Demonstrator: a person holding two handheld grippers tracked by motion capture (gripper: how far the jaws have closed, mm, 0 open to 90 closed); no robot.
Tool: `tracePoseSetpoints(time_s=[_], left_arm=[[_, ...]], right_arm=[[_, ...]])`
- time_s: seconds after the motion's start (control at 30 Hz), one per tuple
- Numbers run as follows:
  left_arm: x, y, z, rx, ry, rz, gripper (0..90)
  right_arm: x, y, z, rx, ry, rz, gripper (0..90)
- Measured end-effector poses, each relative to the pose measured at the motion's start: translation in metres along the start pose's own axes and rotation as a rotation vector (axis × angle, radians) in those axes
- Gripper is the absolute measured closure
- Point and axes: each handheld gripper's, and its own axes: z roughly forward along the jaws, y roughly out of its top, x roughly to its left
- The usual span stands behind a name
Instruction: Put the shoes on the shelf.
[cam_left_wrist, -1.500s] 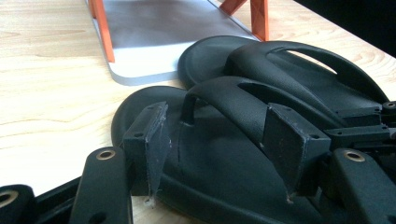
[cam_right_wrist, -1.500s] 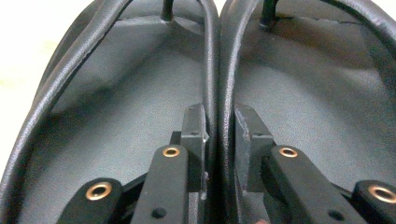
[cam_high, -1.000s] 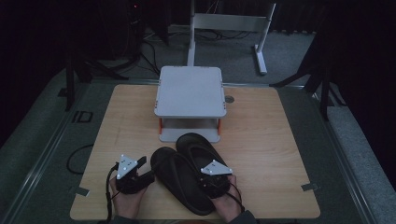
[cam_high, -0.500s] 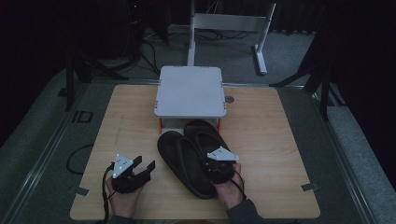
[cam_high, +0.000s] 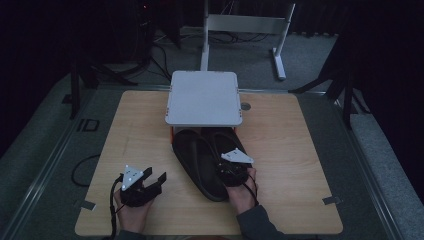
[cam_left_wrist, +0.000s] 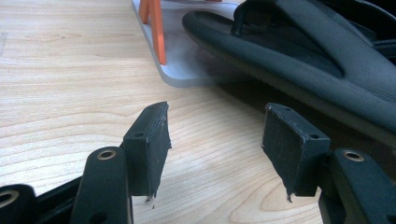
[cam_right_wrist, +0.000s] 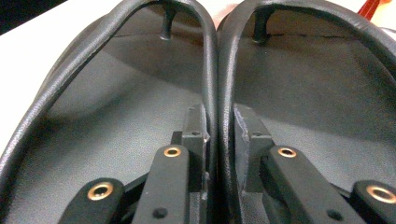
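here, in the high view, the pair of black flip-flops (cam_high: 207, 160) lies side by side on the wooden table (cam_high: 300, 150), toes reaching under the front edge of the small white shoe rack (cam_high: 202, 97); judged from this, the pair is being slid onto the rack's lower level. the right gripper (cam_high: 231, 172) sits over the heel end of the pair, so one hand can steer both sandals as a unit. the left gripper (cam_high: 150, 181) rests on the table well apart from the sandals, idle. in the left gripper view, the jaws stand partly open with nothing but bare wood between them; the left sandal (cam_left_wrist: 299, 51) and an orange rack leg (cam_left_wrist: 156, 28) on the rack's pale base plate (cam_left_wrist: 187, 70) lie ahead. in the right gripper view, the jaws are narrow and pinch the two adjoining inner straps (cam_right_wrist: 215, 79) together, one pad inside each sandal, which explains why the pair stays aligned.
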Motion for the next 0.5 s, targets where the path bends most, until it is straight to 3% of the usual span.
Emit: tracePoseSetpoints(time_s=[0.5], left_arm=[[0.001, -0.001, 0.000, 0.004, 0.003, 0.003, 41.2]], right_arm=[[0.008, 0.010, 0.015, -0.015, -0.086, 0.048, 76.6]])
